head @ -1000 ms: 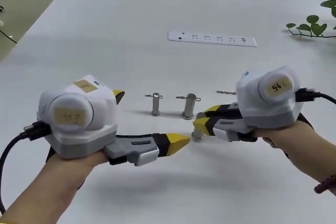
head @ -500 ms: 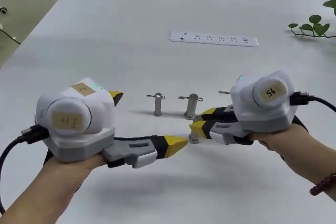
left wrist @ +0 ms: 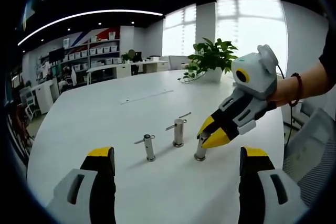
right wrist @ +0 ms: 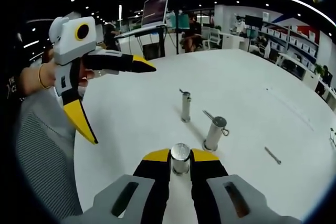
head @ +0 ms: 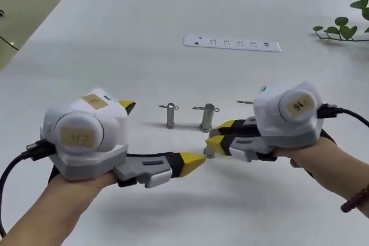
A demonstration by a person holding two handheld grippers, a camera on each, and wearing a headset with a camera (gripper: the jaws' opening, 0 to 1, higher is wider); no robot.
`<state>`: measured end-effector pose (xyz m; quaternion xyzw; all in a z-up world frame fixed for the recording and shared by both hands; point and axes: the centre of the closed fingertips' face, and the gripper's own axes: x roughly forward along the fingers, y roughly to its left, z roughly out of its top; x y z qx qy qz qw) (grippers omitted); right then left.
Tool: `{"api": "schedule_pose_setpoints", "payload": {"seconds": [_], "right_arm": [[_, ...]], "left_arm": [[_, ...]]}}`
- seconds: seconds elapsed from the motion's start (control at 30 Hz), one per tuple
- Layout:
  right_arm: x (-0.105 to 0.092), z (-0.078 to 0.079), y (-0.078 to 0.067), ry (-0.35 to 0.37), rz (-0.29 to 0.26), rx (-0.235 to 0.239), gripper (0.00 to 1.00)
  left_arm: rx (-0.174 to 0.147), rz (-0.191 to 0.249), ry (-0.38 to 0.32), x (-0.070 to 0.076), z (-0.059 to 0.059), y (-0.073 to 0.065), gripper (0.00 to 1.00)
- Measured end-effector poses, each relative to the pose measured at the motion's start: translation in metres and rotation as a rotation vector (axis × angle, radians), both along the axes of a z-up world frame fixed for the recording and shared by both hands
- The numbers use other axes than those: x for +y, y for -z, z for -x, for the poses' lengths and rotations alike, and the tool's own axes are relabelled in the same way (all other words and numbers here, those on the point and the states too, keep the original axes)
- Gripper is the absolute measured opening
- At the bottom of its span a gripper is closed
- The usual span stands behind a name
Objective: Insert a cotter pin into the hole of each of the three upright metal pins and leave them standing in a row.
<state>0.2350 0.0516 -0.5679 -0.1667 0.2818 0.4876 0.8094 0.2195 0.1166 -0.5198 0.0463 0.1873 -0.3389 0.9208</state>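
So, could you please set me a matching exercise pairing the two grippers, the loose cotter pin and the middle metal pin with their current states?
Things:
1. left gripper
2. right gripper
3. loose cotter pin
4. middle metal pin

States:
A. lying flat on the table
B. shut on the near metal pin
C. upright, with a fitted cotter pin through it
D. open, holding nothing

Pairs: 1-D, 2-B, 3-A, 4-C.

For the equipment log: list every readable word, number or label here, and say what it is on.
"56", not sharp: tan sticker on the right tool.
Too blurred to read: round label and top tag on the left tool.
No readable marking: power strip.
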Motion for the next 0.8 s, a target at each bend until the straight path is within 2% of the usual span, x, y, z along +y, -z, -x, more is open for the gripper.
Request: {"api": "schedule_pose_setpoints", "payload": {"seconds": [0.13, 0.27, 0.53, 0.63, 0.8], "right_arm": [[-0.003, 0.003, 0.006, 0.007, 0.012, 0.01, 0.11], [-0.008, 0.004, 0.005, 0.017, 0.0, 0.007, 0.18], [-0.022, 0.001, -0.007, 0.034, -0.026, 0.018, 0.23], [-0.028, -0.001, -0.01, 0.051, -0.019, 0.021, 0.26], [-0.043, -0.01, -0.017, 0.083, -0.011, 0.022, 0.25]], "left_arm": [[0.005, -0.011, 0.007, -0.001, 0.001, 0.002, 0.99], [0.003, -0.012, 0.005, 0.0, 0.0, 0.002, 0.99], [0.0, -0.004, -0.007, 0.001, -0.002, 0.002, 0.99], [0.007, -0.014, -0.009, 0.002, -0.002, 0.003, 0.99], [0.003, 0.004, -0.017, 0.003, -0.004, 0.002, 0.99]]}}
